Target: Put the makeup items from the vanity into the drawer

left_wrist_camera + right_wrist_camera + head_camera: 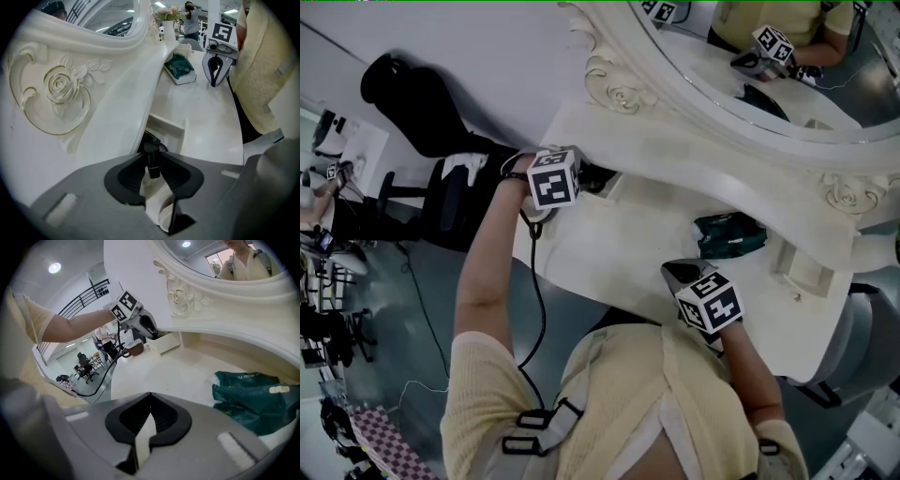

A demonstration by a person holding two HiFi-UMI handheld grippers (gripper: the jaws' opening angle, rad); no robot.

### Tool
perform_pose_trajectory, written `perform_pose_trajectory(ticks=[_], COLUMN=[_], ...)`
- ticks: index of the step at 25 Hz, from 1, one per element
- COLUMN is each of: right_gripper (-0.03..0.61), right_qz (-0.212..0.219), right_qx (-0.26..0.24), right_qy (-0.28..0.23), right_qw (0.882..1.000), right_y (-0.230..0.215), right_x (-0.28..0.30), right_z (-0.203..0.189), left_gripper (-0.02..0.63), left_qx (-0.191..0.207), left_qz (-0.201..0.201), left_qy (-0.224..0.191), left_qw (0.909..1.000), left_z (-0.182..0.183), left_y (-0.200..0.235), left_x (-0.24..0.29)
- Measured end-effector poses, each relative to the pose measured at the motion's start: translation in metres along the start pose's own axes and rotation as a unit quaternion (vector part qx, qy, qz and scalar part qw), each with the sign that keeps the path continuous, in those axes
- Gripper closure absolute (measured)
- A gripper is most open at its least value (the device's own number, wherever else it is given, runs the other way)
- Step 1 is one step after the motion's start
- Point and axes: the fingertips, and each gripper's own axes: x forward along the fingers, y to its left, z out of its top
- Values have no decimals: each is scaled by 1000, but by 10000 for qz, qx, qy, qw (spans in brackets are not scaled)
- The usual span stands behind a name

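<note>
My left gripper (153, 158) points steeply down, shut on a slim black makeup item (153, 165). It hangs right over a small open drawer (171, 127) at the left end of the white vanity (206, 122). Something dark (154, 140) lies inside the drawer, partly hidden by the jaws. In the head view this gripper's marker cube (553, 177) covers its fingers beside the drawer (605, 183). My right gripper (150, 394) hovers over the tabletop, its tips together with nothing between them. A green pouch (255, 399) lies on the vanity to its right and is also seen as the green pouch (729, 234) from above.
A carved oval mirror (750, 103) rises behind the tabletop, with a rose ornament (58, 84) on its frame. A white vase with flowers (168, 28) stands at the far end. A second recessed tray (811, 272) sits at the vanity's right end. A black cable (536, 281) hangs from the left gripper.
</note>
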Motion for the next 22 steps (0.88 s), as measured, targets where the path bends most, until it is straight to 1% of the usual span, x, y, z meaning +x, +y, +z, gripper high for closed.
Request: perform_pose_trajectory(ticks=[6, 9, 14, 22], right_gripper=[577, 577, 577, 577], right_qz=[-16, -38, -62, -102], right_qx=[25, 41, 43, 47], right_qy=[-5, -9, -31, -44], right_qw=[10000, 10000, 10000, 9999], right_y=[-1, -2, -2, -4], right_x=[0, -1, -1, -4], right_z=[-1, -1, 0, 0], left_gripper=[502, 486, 485, 492], left_qx=[-89, -142, -172, -346], left_qz=[11, -33, -39, 125], left_qy=[-128, -228, -245, -588], left_qw=[9999, 9996, 9995, 9976], left_z=[2, 4, 4, 14], left_y=[1, 1, 1, -2], left_x=[-1, -3, -4, -16])
